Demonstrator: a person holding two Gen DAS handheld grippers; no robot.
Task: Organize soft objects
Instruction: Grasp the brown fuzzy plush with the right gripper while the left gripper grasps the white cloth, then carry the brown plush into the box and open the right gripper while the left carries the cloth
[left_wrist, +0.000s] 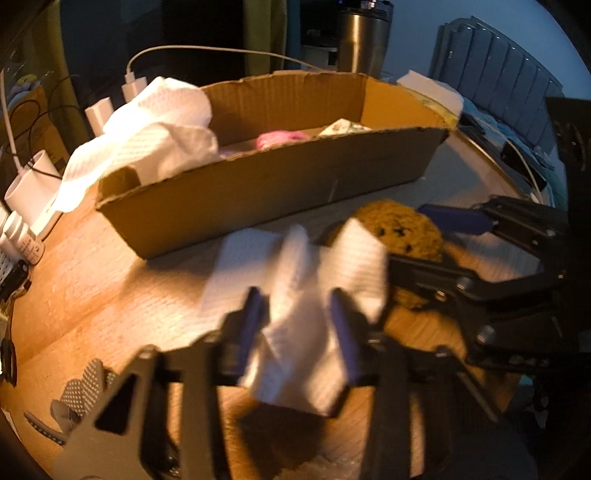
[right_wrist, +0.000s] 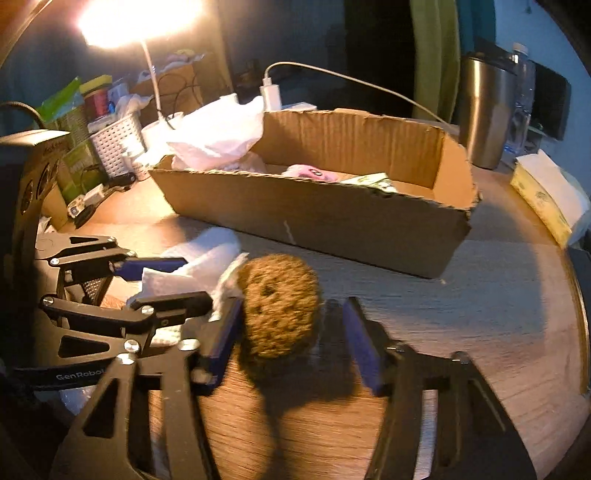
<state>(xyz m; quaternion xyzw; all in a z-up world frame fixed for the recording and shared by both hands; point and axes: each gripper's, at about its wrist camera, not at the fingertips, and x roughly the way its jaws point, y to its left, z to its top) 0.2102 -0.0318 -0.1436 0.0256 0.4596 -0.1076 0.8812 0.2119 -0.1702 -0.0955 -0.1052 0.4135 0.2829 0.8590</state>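
Note:
My left gripper is shut on a crumpled white paper towel and holds it just above the wooden table. My right gripper is open around a round brown scrubber sponge; its left finger touches the sponge, the right finger stands apart. The sponge also shows in the left wrist view, the towel in the right wrist view. Behind them lies a long cardboard box, also in the right wrist view. It holds a white towel, a pink soft item and a small packet.
A steel tumbler and a tissue box stand right of the cardboard box. A lit lamp, a white basket, chargers and cables crowd the far left. The round table's edge curves on the right.

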